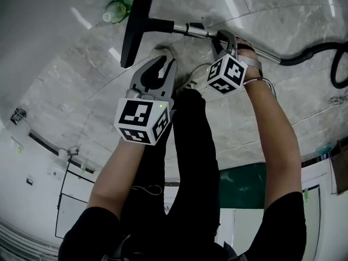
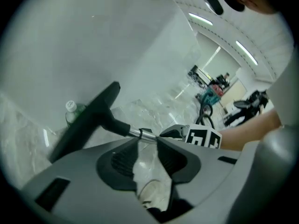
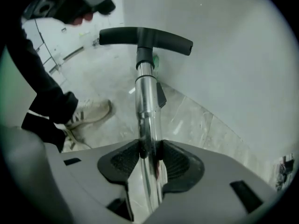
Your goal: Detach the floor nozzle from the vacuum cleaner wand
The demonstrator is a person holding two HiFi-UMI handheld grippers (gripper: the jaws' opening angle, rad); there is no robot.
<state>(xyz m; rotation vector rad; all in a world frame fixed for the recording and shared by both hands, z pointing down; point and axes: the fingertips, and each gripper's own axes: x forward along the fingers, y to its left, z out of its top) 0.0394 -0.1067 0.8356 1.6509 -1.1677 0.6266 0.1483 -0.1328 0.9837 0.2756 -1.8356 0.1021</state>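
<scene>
The black floor nozzle (image 1: 136,20) lies on the pale marble floor, joined to the chrome wand (image 1: 193,31), which runs to the right. My right gripper (image 1: 224,39) is shut on the wand a short way behind the nozzle joint. In the right gripper view the wand (image 3: 147,101) passes straight between the pads of that gripper (image 3: 148,148), with the nozzle (image 3: 145,36) crosswise at its far end. My left gripper (image 1: 161,67) hangs just short of the nozzle neck, jaws a little apart and holding nothing. Its own view shows the nozzle (image 2: 88,120) and wand (image 2: 145,134) beyond the left gripper (image 2: 145,143).
A green plastic bottle (image 1: 117,8) stands beside the nozzle near the wall. The black hose (image 1: 321,50) curls away at the right. The person's white shoe (image 3: 91,113) and dark trouser legs are under the grippers. A wall rises close behind the nozzle.
</scene>
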